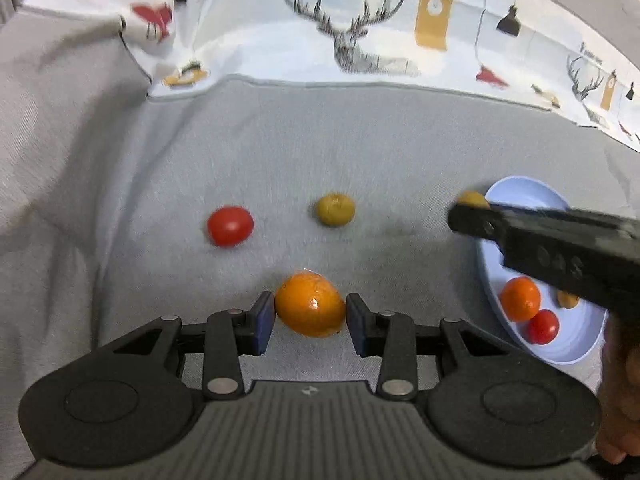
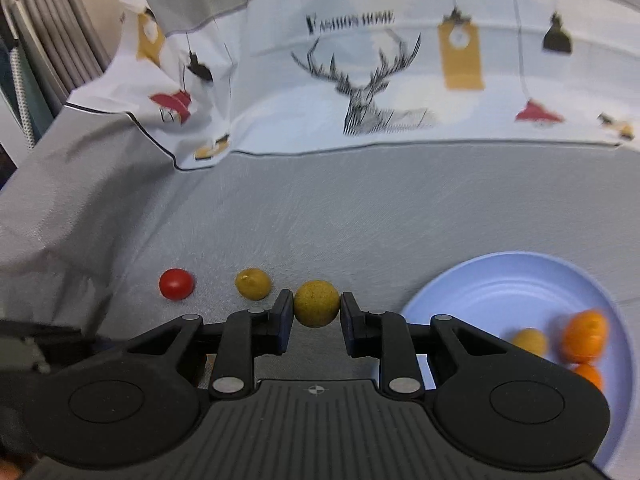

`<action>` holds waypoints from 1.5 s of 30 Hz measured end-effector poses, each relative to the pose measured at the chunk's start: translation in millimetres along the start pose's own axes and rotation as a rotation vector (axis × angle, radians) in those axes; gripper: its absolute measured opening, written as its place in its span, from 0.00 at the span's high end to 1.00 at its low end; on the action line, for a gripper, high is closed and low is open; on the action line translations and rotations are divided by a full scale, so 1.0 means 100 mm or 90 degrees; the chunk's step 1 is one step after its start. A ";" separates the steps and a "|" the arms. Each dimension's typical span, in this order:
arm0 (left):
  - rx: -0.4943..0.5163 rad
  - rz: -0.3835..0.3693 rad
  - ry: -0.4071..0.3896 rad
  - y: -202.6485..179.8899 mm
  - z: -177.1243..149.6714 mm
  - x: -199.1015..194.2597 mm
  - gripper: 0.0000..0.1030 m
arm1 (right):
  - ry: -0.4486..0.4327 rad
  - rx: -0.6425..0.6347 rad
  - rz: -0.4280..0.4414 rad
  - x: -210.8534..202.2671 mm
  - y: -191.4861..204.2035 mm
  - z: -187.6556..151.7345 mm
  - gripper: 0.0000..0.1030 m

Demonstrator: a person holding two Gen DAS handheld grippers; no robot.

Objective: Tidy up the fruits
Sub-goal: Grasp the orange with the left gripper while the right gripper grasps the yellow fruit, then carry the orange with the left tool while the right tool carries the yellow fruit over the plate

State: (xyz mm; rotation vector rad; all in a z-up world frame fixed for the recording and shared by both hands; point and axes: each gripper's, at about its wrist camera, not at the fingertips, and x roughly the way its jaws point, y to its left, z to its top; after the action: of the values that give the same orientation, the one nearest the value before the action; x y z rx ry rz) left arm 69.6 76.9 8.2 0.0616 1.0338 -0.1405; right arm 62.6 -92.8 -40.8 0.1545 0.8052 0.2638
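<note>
Left tongs are clamped on an orange citrus fruit, both blue pads touching its sides, with the fruit sitting down on the grey cloth-covered counter. Right tongs are pinched nearly closed around a small yellow-green ball fruit, pads pressed on either side of it.

Loose on the cloth further out: a red cherry tomato and another yellow-green fruit, well apart from each other. From the right wrist view they sit in a row just left of the held one.

Off to the right there's a light blue plate lying on the cloth. In it: an orange fruit, a red tomato just beside it, and a small yellowish fruit. Right wrist view is blurry there, so the pile is hard to count.

Behind everything runs a white cloth with a deer print, lamps and yellow tags on it.
</note>
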 end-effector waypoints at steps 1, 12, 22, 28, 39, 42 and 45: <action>0.006 0.004 -0.013 -0.02 -0.01 -0.05 0.59 | -0.006 -0.006 -0.003 -0.08 0.00 -0.03 0.74; -0.045 0.039 -0.096 -0.28 -0.12 -0.40 0.59 | -0.122 -0.055 -0.045 -0.97 0.00 -0.28 0.74; -0.008 -0.028 -0.108 -0.42 -0.14 -0.45 0.58 | -0.183 -0.007 -0.070 -1.51 -0.42 -0.34 0.74; 0.049 -0.051 -0.130 -0.62 -0.16 -0.45 0.58 | -0.165 0.034 -0.114 -1.52 -0.71 -0.50 0.74; 0.164 -0.051 -0.227 -1.12 -0.22 -0.48 0.58 | -0.087 0.012 -0.207 -1.18 -0.90 -0.53 0.74; 0.170 -0.064 -0.231 -1.21 -0.20 -0.45 0.58 | -0.081 -0.003 -0.208 -1.10 -0.91 -0.56 0.74; 0.162 -0.078 -0.232 -1.26 -0.15 -0.40 0.58 | -0.086 -0.017 -0.201 -1.09 -0.89 -0.58 0.74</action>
State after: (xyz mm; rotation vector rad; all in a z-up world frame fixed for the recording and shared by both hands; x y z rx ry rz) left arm 18.1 -42.0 37.1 0.1960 0.6517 -0.3803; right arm -36.0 -207.1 -26.1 0.0182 0.6795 -0.0344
